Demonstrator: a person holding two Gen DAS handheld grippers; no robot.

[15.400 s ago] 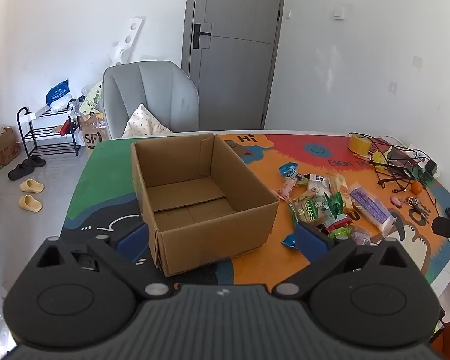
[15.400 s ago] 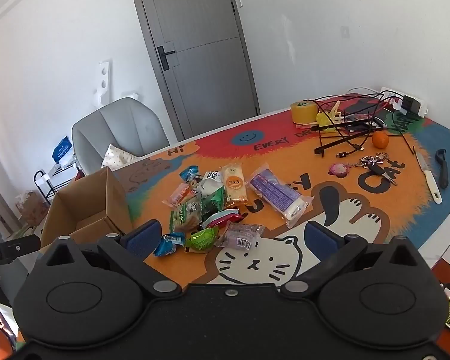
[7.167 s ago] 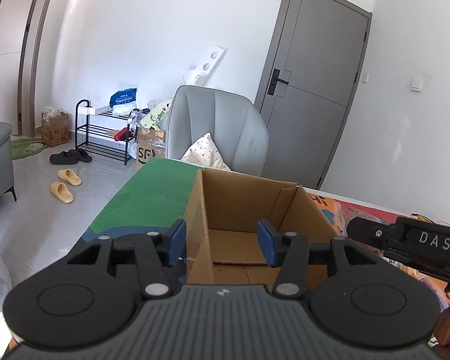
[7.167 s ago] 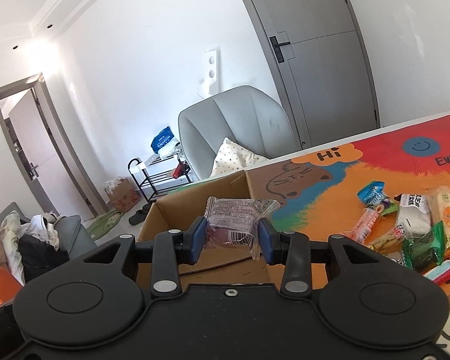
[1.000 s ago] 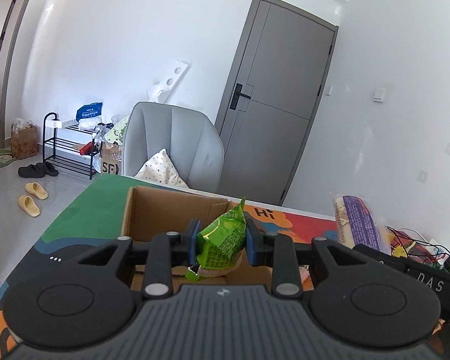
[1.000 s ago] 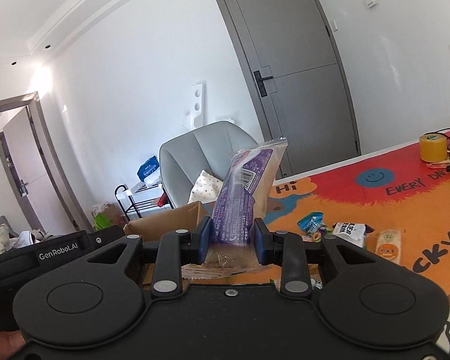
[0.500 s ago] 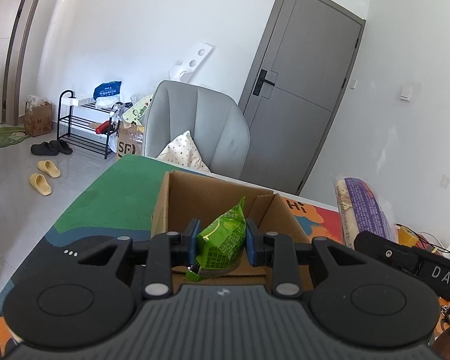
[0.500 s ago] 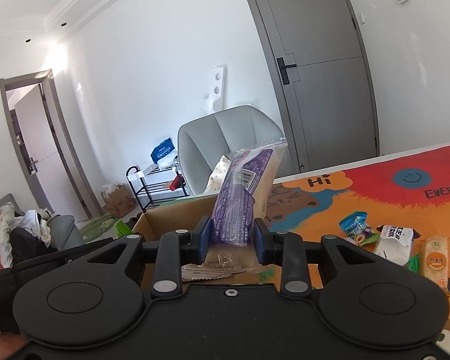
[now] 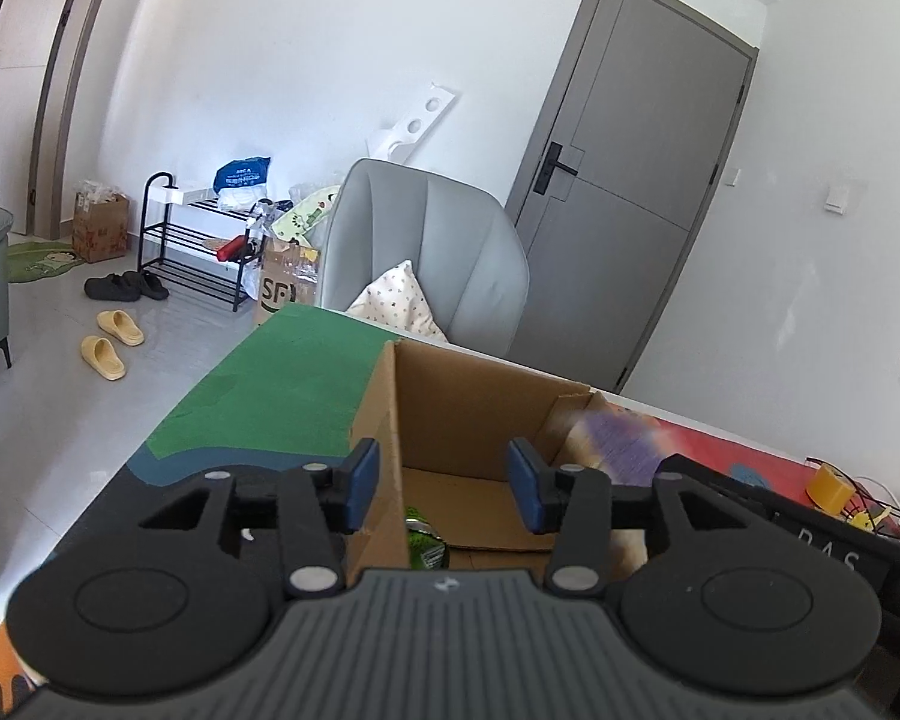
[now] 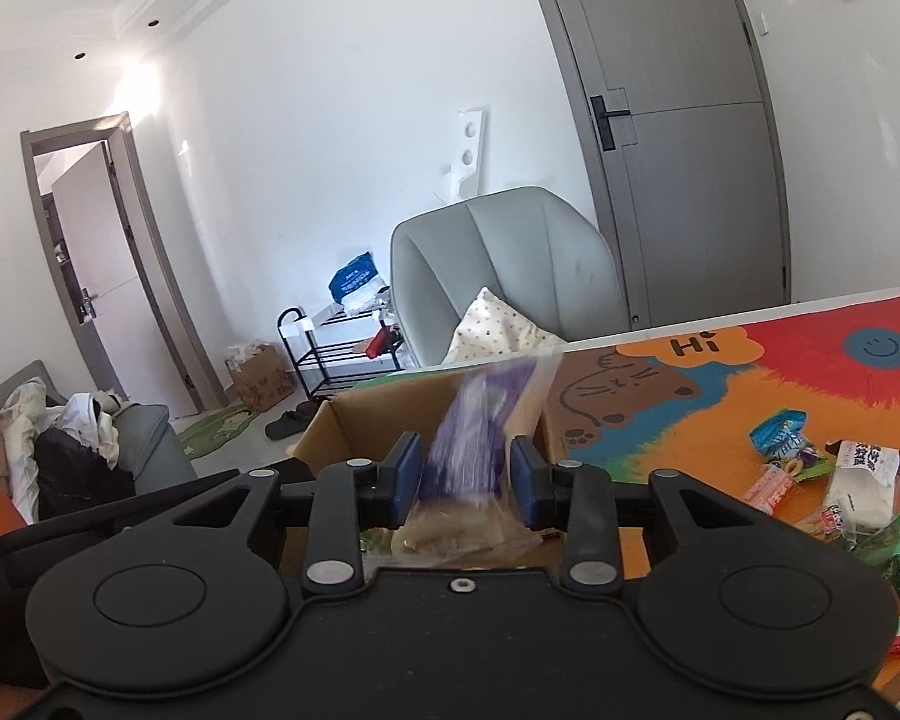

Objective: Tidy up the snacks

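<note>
Your left gripper (image 9: 444, 483) is opening, nothing between its jaws; the crinkled green snack packet (image 9: 424, 545) lies inside the open brown cardboard box (image 9: 468, 414). Your right gripper (image 10: 463, 477) is opening too, the blurred purple plastic-wrapped snack pack (image 10: 480, 429) loose between its pads over the box, grey padded chair (image 10: 504, 264) beyond.

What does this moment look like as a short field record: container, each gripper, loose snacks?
container: cardboard box, open top, on the table
left gripper: jaws opening, nothing between them; green packet below in box
right gripper: jaws opening; purple packet blurred between them, over box
loose snacks: several wrappers on the mat
</note>
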